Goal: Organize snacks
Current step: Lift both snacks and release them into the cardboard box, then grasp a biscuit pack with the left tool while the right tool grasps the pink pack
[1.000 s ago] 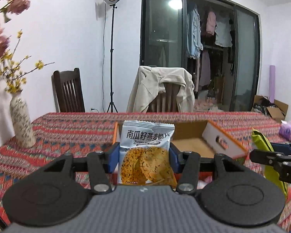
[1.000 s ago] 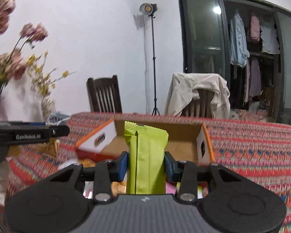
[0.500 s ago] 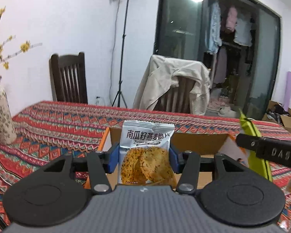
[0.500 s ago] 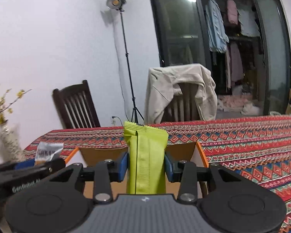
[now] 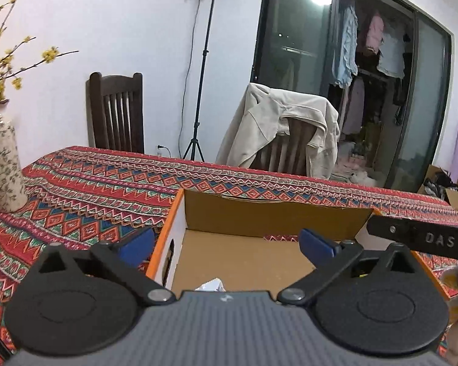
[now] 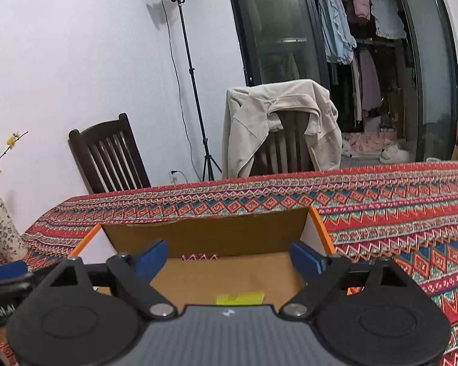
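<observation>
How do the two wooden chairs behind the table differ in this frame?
The left chair is bare, its dark slatted back fully visible; the right chair has a beige jacket draped over it, so only part of its slats shows. The left chair stands against the white wall, the right chair in front of the glass wardrobe doors. The left chair's wood looks darker. Both are slat-backed and stand at the table's far edge.

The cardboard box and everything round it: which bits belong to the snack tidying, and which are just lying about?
Part of the job:
- cardboard box
- silver snack packet inside it
- green snack bar inside it
- left gripper, jaws opening, nothing between
- right gripper, likewise

Just there:
- vase
- jacket on chair
- light stand
- tablecloth
</observation>
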